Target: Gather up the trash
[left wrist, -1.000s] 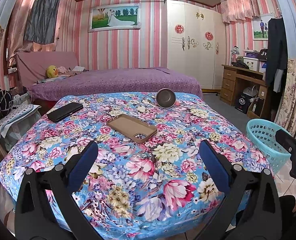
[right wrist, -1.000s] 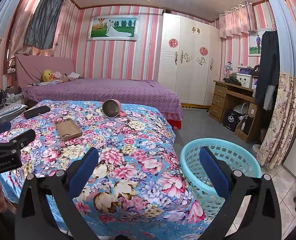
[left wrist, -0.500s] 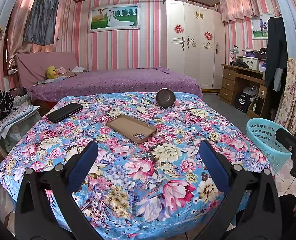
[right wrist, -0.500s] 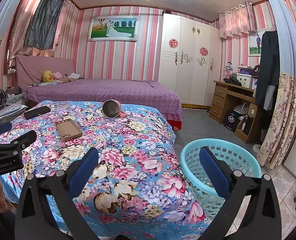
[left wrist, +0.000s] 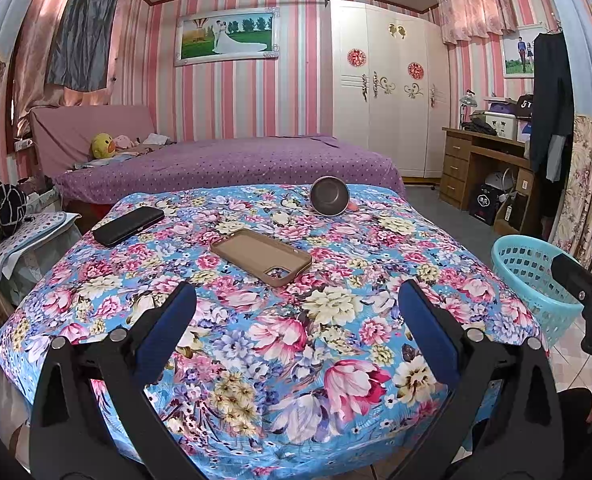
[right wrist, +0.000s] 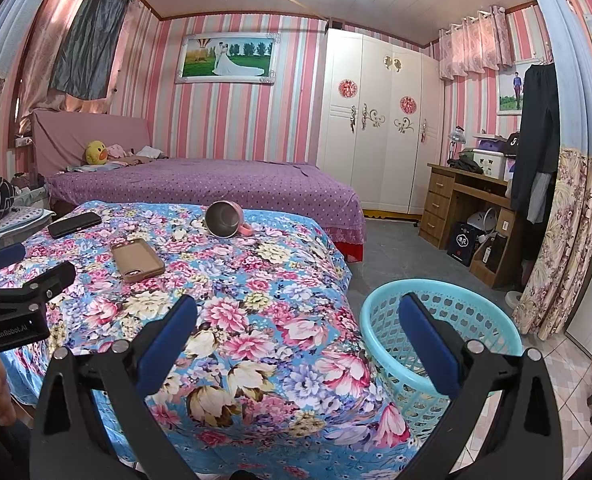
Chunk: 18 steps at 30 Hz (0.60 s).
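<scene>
Left gripper [left wrist: 296, 320], right gripper [right wrist: 298, 322]: both released, empty. Turquoise basket [right wrist: 492, 300], lower right: nothing visible inside. Tipped mug [left wrist: 329, 196], phone case [left wrist: 260, 256], phone [left wrist: 127, 225]: centre, on floral cloth [left wrist: 296, 380]. Progress indeterminate.

Only clear bit of text is "GenRobot.AI" in pale letters on the black body of the left gripper [right wrist: 23, 280], seen from the right wrist view. The right gripper [left wrist: 584, 280] shows a cut-off "D" at the frame edge (rest is out of view). A dark bag [left wrist: 524, 105] on the desk [left wrist: 472, 148] has white characters, too blurry to read.
</scene>
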{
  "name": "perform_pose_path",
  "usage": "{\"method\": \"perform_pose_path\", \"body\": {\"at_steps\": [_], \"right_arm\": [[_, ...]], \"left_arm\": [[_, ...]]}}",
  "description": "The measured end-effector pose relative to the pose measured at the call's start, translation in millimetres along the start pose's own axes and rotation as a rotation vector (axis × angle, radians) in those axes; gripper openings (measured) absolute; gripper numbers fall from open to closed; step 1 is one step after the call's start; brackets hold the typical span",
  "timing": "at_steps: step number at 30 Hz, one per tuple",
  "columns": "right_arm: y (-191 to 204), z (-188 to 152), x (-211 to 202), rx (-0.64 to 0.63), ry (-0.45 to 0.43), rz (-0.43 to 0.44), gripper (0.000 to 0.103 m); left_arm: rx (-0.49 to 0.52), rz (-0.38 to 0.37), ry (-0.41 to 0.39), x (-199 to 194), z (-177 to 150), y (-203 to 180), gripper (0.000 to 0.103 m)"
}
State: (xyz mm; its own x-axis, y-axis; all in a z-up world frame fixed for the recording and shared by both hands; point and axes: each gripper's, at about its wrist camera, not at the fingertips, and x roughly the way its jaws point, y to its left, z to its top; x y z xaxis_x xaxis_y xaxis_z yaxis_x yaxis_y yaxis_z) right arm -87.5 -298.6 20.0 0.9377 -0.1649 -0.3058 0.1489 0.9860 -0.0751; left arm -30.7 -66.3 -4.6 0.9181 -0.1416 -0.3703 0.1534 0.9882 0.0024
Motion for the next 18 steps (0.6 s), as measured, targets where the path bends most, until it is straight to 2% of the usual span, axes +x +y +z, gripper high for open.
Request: {"method": "perform_pose_path", "body": {"at_steps": [18], "right_arm": [[0.3,-0.3,0.6,0.000,0.000,0.000,0.098]], "left_arm": [[0.000,-0.002,0.004,0.5,0.8,-1.0,0.098]]}}
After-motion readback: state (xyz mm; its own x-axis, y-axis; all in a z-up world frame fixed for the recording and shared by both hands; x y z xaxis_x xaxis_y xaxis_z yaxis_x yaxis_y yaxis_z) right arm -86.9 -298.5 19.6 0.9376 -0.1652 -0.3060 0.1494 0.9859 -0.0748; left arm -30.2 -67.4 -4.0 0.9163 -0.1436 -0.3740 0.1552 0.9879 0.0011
